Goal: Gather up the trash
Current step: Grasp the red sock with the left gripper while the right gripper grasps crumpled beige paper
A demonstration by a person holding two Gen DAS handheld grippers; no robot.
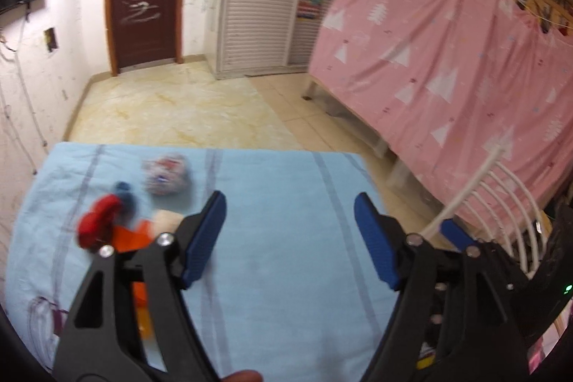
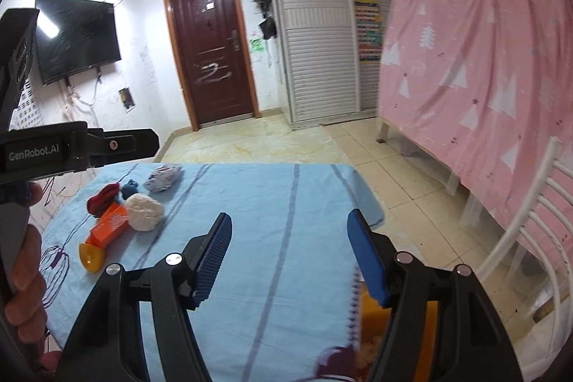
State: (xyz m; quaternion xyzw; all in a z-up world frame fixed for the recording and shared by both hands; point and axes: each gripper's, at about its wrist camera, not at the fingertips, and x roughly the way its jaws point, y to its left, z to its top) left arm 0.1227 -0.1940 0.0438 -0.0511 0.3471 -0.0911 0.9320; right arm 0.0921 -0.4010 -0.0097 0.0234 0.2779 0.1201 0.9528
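Trash lies at the far left of a table with a light blue cloth (image 2: 279, 221): a crumpled printed wrapper (image 2: 164, 178), a red cloth lump (image 2: 104, 197), a small blue lump (image 2: 129, 188), a white paper wad (image 2: 144, 212), an orange box (image 2: 110, 226) and a yellow cup piece (image 2: 91, 257). The left wrist view shows the wrapper (image 1: 165, 177), the red lump (image 1: 99, 224) and the orange box (image 1: 133, 237), blurred. My left gripper (image 1: 290, 215) is open above bare cloth, right of the trash. My right gripper (image 2: 289, 231) is open with nothing between its fingers.
A spiral notebook (image 2: 361, 328) lies under the right gripper at the near table edge. A white chair (image 2: 530, 231) stands at the right beside a pink-curtained bed (image 2: 483, 77). A brown door (image 2: 211, 56) and louvred wardrobe (image 2: 315, 45) are across the tiled floor. A hand (image 2: 25, 260) holds the left gripper's body.
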